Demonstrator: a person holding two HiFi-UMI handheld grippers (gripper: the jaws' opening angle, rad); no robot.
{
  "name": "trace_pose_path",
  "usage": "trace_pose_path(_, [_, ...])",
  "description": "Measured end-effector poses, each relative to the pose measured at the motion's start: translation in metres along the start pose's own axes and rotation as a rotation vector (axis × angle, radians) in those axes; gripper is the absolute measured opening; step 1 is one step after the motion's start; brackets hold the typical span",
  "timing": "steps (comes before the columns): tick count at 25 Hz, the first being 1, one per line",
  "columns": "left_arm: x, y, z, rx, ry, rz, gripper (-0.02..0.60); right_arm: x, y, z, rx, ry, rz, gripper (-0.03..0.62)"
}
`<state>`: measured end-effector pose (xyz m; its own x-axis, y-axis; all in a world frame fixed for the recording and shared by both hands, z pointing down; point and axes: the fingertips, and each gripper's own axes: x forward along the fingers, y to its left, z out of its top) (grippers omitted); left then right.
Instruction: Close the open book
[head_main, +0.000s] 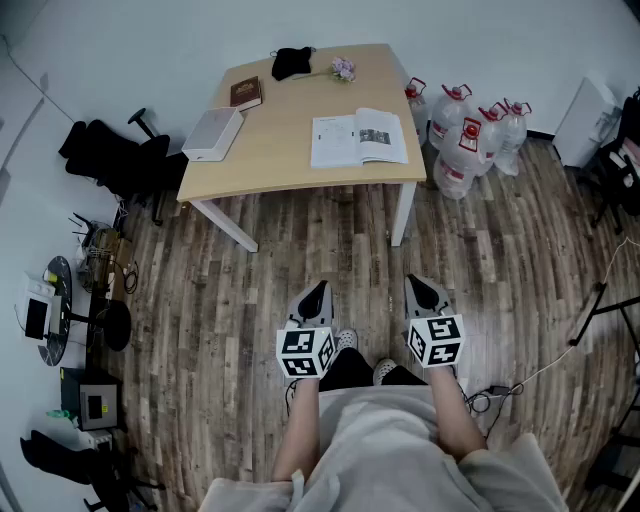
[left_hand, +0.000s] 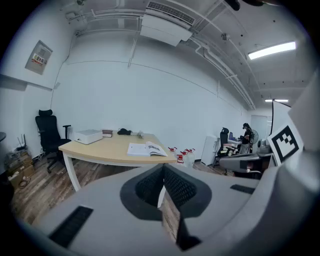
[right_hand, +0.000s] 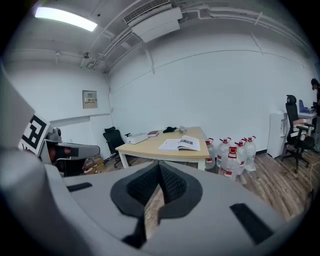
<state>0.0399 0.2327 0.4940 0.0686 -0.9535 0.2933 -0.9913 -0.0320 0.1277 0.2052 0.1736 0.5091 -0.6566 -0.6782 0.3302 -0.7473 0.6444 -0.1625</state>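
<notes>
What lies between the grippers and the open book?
Head view: from the left gripper and right gripper to the open book, only wooden floor, then the near edge of the table.

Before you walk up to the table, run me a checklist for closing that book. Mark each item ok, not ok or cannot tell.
1. Open book lies flat on the table: ok.
2. Left claw shut, nothing in it: ok.
3. Right claw shut, nothing in it: ok.
4. Claws within reach of the book: not ok, both hang over the floor, short of the table.
5. Room round the book: ok, the white box lies apart.
6. Which half of the book is thicker: cannot tell.
</notes>
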Motion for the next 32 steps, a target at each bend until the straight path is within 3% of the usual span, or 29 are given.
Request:
trace_pose_path(10, [-0.005,-0.016,-0.016,0.006,0.049,-0.016,0.021,-0.019,-0.008,-0.013,0.0,0.02,-0.014,0.005])
trace_pose_path(16, [-0.007,-0.016,-0.016,0.054,0.057,-0.01,0.026,-0.021,-0.008,-0.006,0.037,-0.021,0.012,0.008])
trace_pose_path(18, [-0.006,-0.016,-0.015,0.065,0.053,-0.014,0.032,-0.02,-0.007,-0.007,0.033,-0.014,0.024,0.056])
trace_pose_path(21, [-0.005,-0.02,-0.01,0.087,0.042,-0.031,0.145,-0.02,-0.003,-0.009,0.031,0.002,0.044,0.102])
trace_pose_path(22, [-0.004,-0.022,-0.008,0.093,0.036,-0.034,0.156,-0.019,-0.002,-0.01,0.03,0.006,0.051,0.118])
trace_pose_path(26, [-0.003,-0.023,-0.004,0.092,0.025,-0.031,0.178,-0.016,0.001,-0.013,0.03,0.027,0.078,0.189])
trace_pose_path(32, [-0.002,-0.025,-0.007,0.121,0.031,-0.026,0.187,-0.016,0.0,-0.017,0.026,0.035,0.085,0.209])
